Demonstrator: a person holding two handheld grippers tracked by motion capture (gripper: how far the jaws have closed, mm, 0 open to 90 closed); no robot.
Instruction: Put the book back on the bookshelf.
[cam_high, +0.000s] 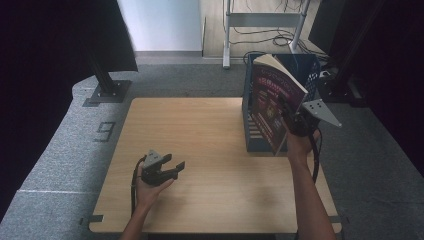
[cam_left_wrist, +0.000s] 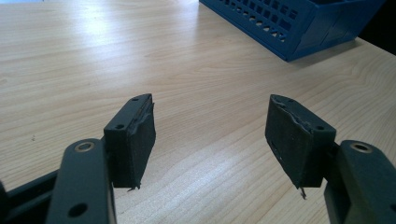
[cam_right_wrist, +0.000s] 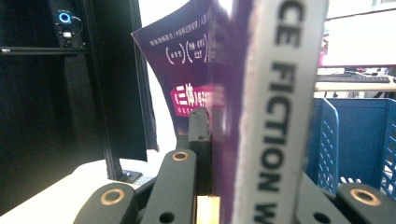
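The right gripper (cam_high: 295, 122) is clamped on a purple paperback book (cam_high: 272, 102), its jaws pressed against the covers near the lower spine edge; in the right gripper view the book (cam_right_wrist: 261, 116) rises straight up between the jaws, its grey spine facing the camera. The book is held tilted in the air, just in front of a blue crate (cam_high: 306, 67) at the table's far right edge. The left gripper (cam_high: 167, 167) hovers low over the wooden table (cam_high: 200, 130), well apart from the book, jaws spread with nothing between its pads (cam_left_wrist: 140, 140).
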